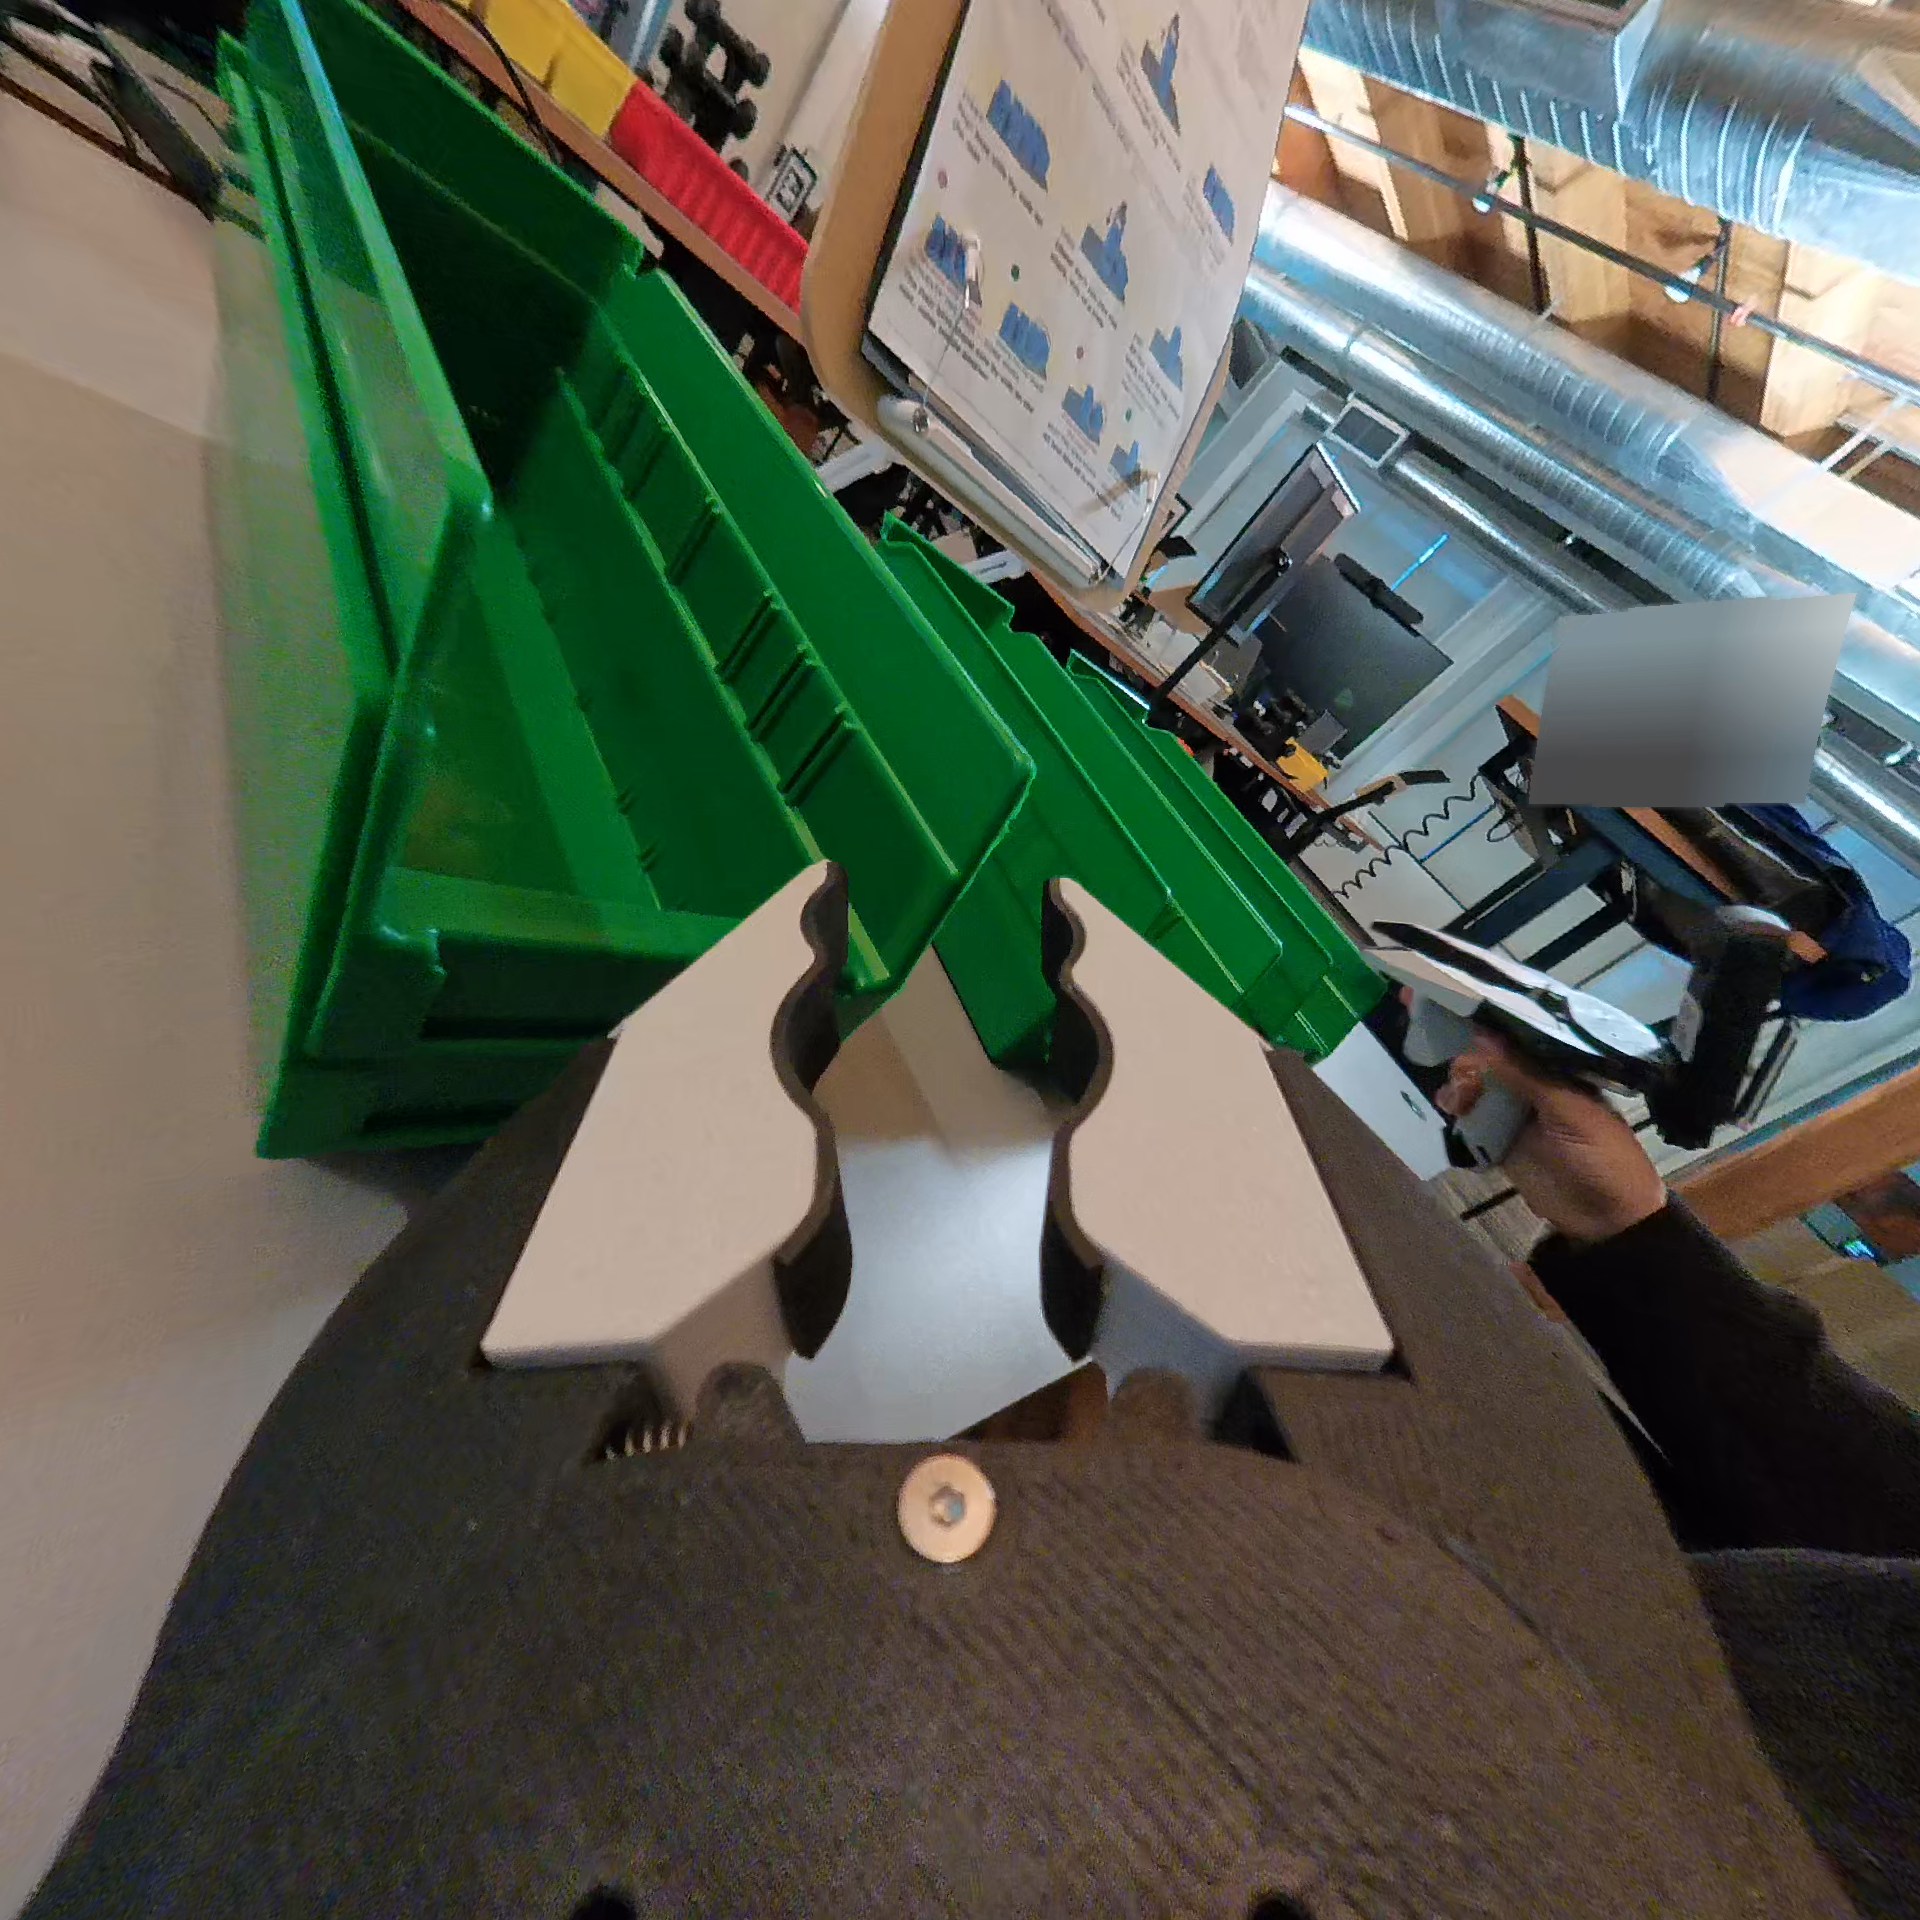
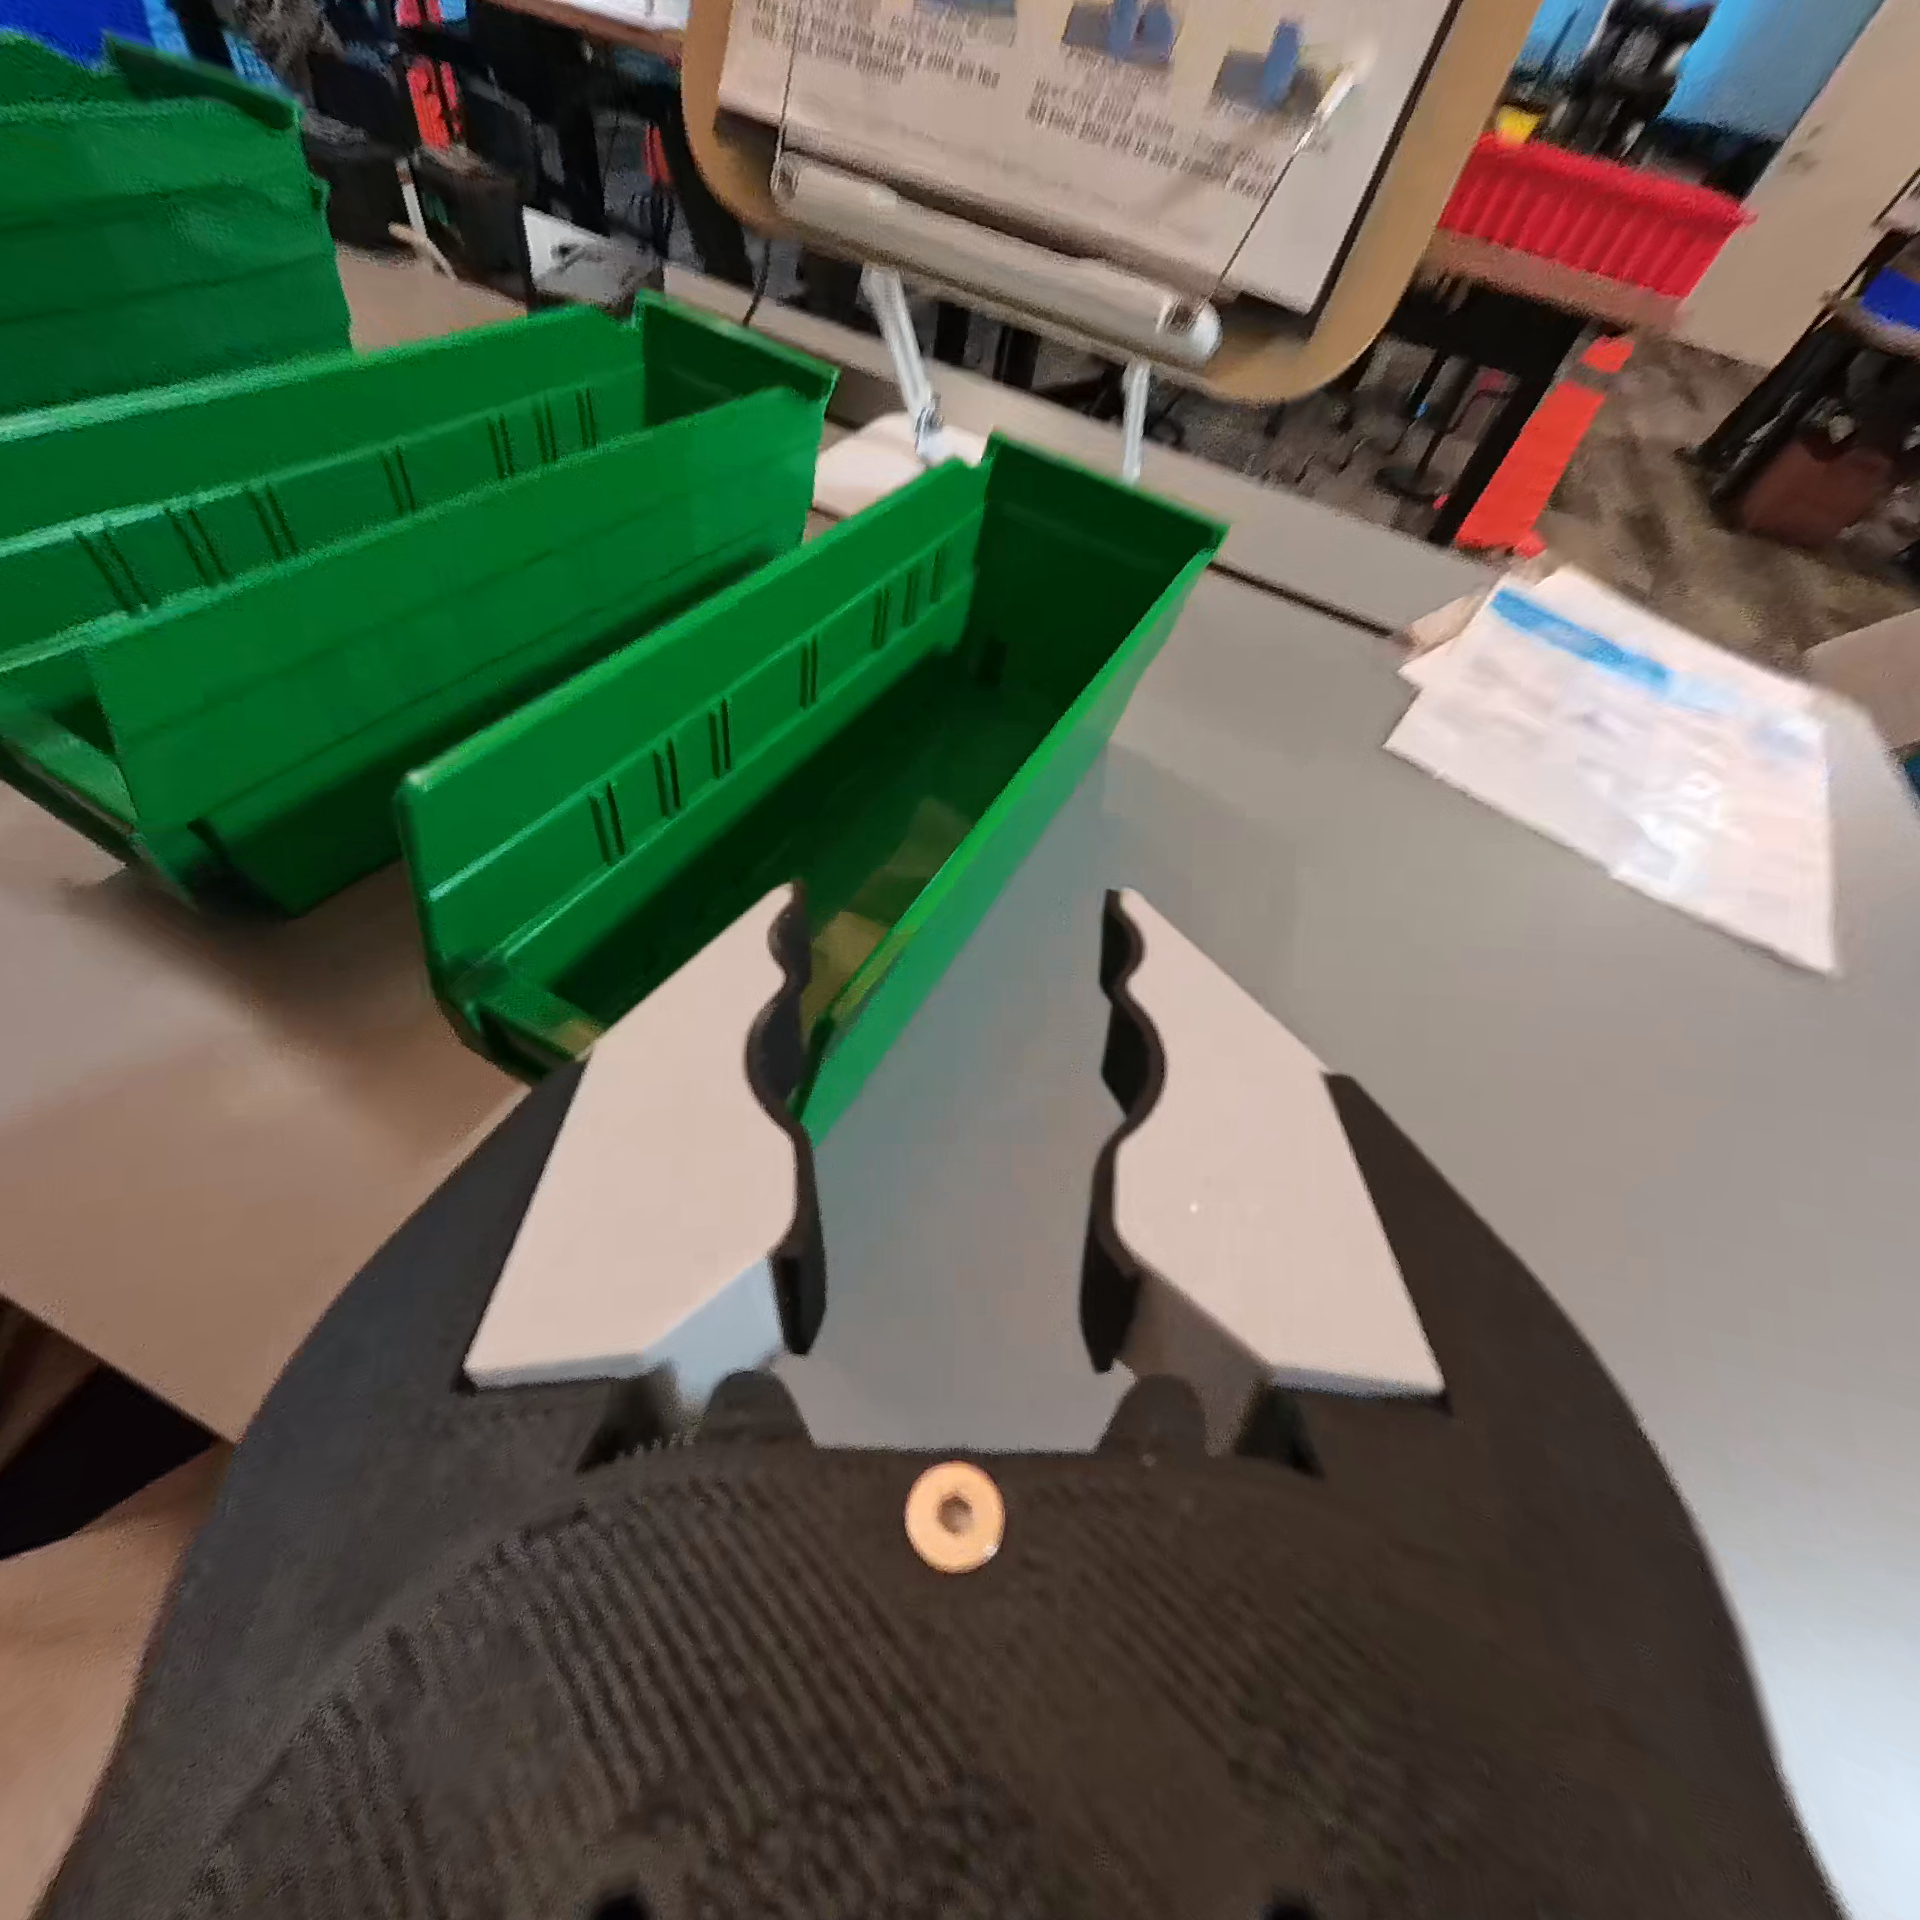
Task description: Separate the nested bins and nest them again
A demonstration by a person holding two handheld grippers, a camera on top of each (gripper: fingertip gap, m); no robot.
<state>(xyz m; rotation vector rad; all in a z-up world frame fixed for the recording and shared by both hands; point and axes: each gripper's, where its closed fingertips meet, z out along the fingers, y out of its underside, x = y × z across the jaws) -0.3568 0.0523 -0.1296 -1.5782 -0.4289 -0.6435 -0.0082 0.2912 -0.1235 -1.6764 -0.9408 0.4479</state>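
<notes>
A: How's the left claw (image 1: 940, 935)?
B: Tilted hard, fingers parted and empty, pointing at 12 o'clock at the green bins (image 1: 623, 644) on the table (image 1: 94, 727).

A: The right claw (image 2: 951, 966)?
B: Level, gaping, gripping nothing; the single green bin (image 2: 727, 727) lies at 11 o'clock, its rim beside the left finger (image 2: 665, 1143). Further bins (image 2: 312, 540) sit at 10.
</notes>
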